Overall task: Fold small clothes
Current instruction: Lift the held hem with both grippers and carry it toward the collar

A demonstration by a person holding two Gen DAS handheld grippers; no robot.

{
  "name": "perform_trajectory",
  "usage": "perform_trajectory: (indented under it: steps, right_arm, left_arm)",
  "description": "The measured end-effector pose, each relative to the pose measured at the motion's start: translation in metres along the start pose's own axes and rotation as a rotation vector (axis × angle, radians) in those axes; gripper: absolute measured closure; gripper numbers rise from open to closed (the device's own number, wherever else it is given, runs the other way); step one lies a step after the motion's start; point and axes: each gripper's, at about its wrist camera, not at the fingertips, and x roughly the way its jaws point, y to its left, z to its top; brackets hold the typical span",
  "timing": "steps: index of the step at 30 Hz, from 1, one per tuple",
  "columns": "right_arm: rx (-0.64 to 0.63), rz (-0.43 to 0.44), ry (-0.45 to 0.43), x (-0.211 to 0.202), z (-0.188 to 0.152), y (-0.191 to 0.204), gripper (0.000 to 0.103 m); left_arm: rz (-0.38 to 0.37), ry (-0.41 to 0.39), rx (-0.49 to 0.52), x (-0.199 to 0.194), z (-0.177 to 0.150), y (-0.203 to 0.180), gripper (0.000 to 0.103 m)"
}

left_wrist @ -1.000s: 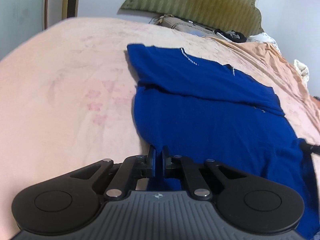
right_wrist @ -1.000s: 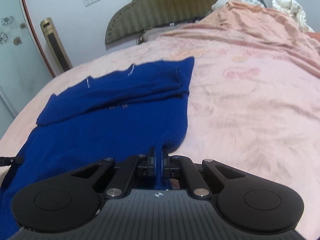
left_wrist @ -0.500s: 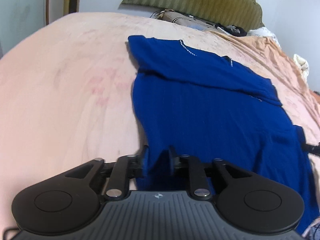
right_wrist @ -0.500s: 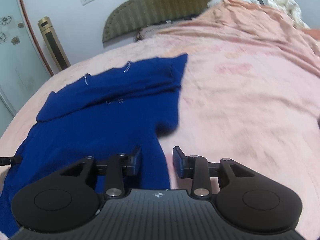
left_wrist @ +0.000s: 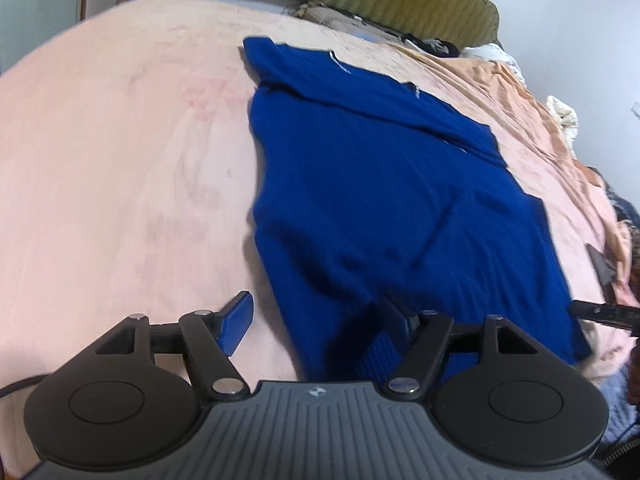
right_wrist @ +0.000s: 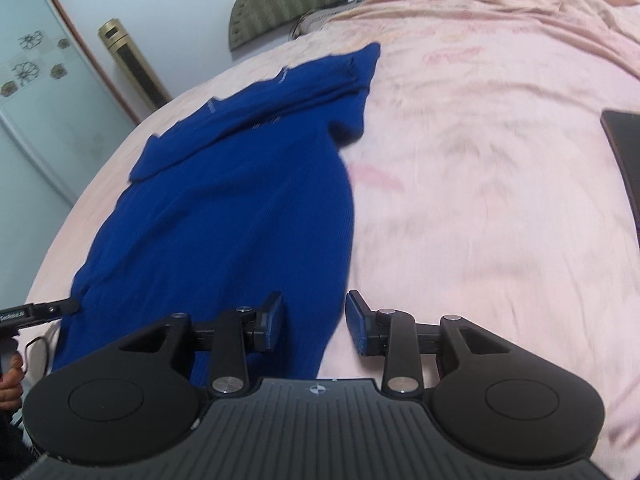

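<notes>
Left wrist view: left gripper jaws opening over the dark blue knit garment's near hem; right gripper jaws apart, gripping nothing, on the pink bedspread.

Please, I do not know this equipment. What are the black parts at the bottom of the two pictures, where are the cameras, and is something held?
A person holds a two-finger gripper in each hand; each carries a camera looking along its fingers. One picture shows the left gripper, whose jaws are opening, the other the right gripper, also open. A blue shirt lies flat on a bed with a pink bedspread, its top part folded over. Its near edge lies between both pairs of fingers, but nothing is gripped.
</notes>
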Motion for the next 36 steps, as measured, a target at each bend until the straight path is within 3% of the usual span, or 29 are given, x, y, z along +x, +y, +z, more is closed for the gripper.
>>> perform_trajectory:
  steps: [6, 11, 16, 19, 20, 21, 22, 23, 27, 36]
  right_arm:
    - [-0.036, 0.044, 0.046, -0.017, -0.023, 0.012, 0.06]
    - [-0.081, 0.111, 0.067, -0.014, -0.033, 0.033, 0.061]
    - [-0.047, 0.156, 0.063, -0.004, -0.031, 0.041, 0.064]
    - [-0.029, 0.159, 0.06, 0.003, -0.03, 0.044, 0.072]
    - [-0.02, 0.161, 0.059, 0.004, -0.029, 0.044, 0.076]
    - [-0.011, 0.161, 0.056, 0.004, -0.029, 0.043, 0.081]
    - [-0.003, 0.158, 0.055, 0.004, -0.028, 0.041, 0.085]
    - [0.006, 0.161, 0.055, 0.003, -0.028, 0.039, 0.085]
    - [0.015, 0.179, 0.05, -0.003, -0.025, 0.036, 0.087]
    - [-0.047, 0.306, -0.049, -0.05, 0.002, 0.042, 0.088]
  left_arm:
    - [-0.114, 0.033, -0.089, -0.013, -0.013, 0.009, 0.034]
    - [-0.25, 0.06, -0.151, -0.003, -0.02, 0.006, 0.034]
    - [-0.289, 0.047, -0.174, 0.003, -0.022, -0.003, 0.034]
    - [-0.303, 0.04, -0.184, 0.006, -0.022, -0.005, 0.035]
    - [-0.296, 0.039, -0.175, 0.006, -0.022, -0.007, 0.044]
    - [-0.285, 0.047, -0.16, 0.007, -0.023, -0.009, 0.07]
    - [-0.274, 0.074, -0.146, 0.01, -0.023, -0.009, 0.084]
    - [-0.265, 0.102, -0.151, 0.013, -0.023, -0.008, 0.09]
    - [-0.255, 0.068, -0.112, 0.003, -0.024, -0.012, 0.091]
    - [-0.305, -0.132, 0.018, -0.065, -0.004, -0.021, 0.091]
